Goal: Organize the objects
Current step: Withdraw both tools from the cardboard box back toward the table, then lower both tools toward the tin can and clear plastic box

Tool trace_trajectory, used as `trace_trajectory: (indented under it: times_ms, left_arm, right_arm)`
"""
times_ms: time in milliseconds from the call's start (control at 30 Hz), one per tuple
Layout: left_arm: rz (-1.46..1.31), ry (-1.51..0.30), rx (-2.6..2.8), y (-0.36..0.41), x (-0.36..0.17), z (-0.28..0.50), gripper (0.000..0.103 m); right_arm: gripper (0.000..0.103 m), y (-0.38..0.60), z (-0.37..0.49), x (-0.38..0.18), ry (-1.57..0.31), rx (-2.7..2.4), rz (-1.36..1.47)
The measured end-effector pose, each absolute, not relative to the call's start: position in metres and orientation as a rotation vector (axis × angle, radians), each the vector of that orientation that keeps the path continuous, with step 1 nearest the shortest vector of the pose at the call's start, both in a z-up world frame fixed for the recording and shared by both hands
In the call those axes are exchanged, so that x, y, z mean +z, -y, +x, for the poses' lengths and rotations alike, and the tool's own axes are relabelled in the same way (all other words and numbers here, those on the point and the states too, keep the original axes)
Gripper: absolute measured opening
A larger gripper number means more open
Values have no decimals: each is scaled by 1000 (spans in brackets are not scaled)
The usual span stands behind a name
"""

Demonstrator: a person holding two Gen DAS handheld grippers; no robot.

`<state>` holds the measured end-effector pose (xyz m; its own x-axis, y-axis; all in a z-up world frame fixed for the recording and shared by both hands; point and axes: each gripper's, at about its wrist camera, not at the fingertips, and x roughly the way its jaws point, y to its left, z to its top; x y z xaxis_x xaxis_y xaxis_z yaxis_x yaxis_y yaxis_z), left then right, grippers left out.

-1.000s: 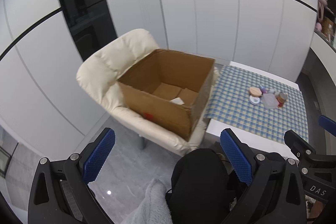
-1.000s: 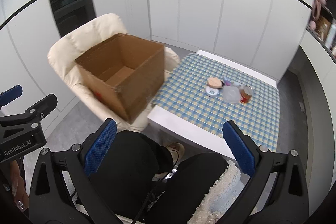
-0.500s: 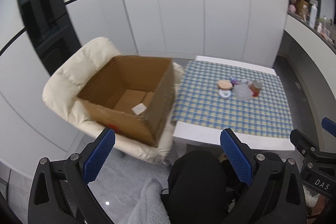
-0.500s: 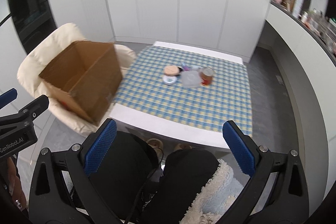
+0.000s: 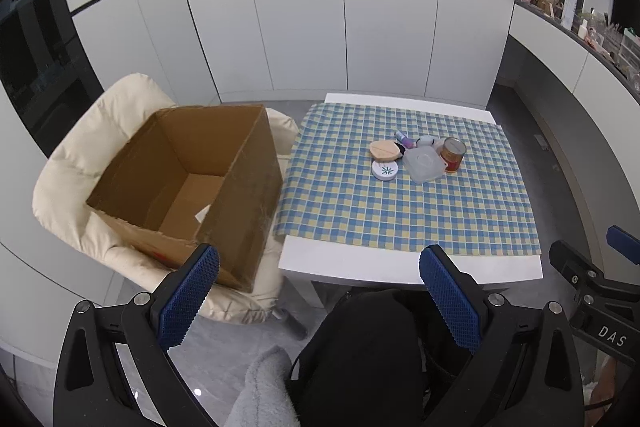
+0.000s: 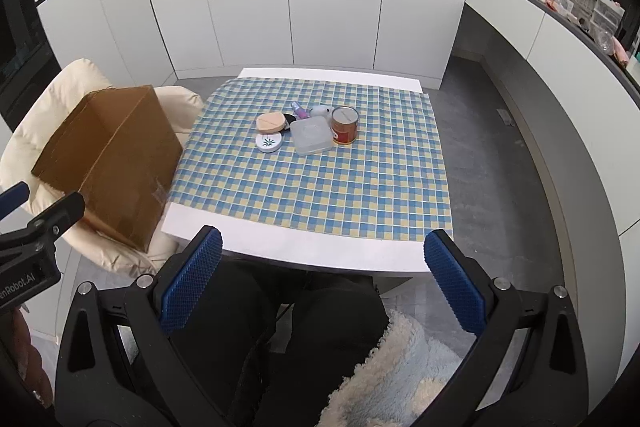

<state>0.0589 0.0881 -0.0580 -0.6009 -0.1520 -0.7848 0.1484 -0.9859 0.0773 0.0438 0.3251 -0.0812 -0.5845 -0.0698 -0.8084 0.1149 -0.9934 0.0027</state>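
Both our grippers, left (image 5: 319,301) and right (image 6: 324,281), hovered wide-fingered and empty. The small items clustered on the checked-cloth desk (image 6: 320,187) touched, perhaps overlapping; grabbing the red tin can (image 6: 345,125) risked knocking neighbours.

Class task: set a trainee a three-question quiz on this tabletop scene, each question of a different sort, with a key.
1. True or false: the cardboard box sits on the checked tablecloth.
2. Which touches the clear plastic container? A) red can B) cream chair C) box
3. Fill in: both the left gripper and right gripper are ____.

Key: 1 false, it rests on the chair; 2 A; 3 open.
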Motion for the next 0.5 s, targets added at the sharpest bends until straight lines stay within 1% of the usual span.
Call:
trace_trajectory:
  times_ms: [233, 500]
  left_arm:
    - [1363, -35, -2647, -83, -79, 28, 100]
    - [1364, -69, -2661, -78, -108, -15, 100]
  right_arm:
    - [102, -315, 15, -97, -95, -2700, 1399]
    - [102, -309, -28, -123, -95, -2690, 1436]
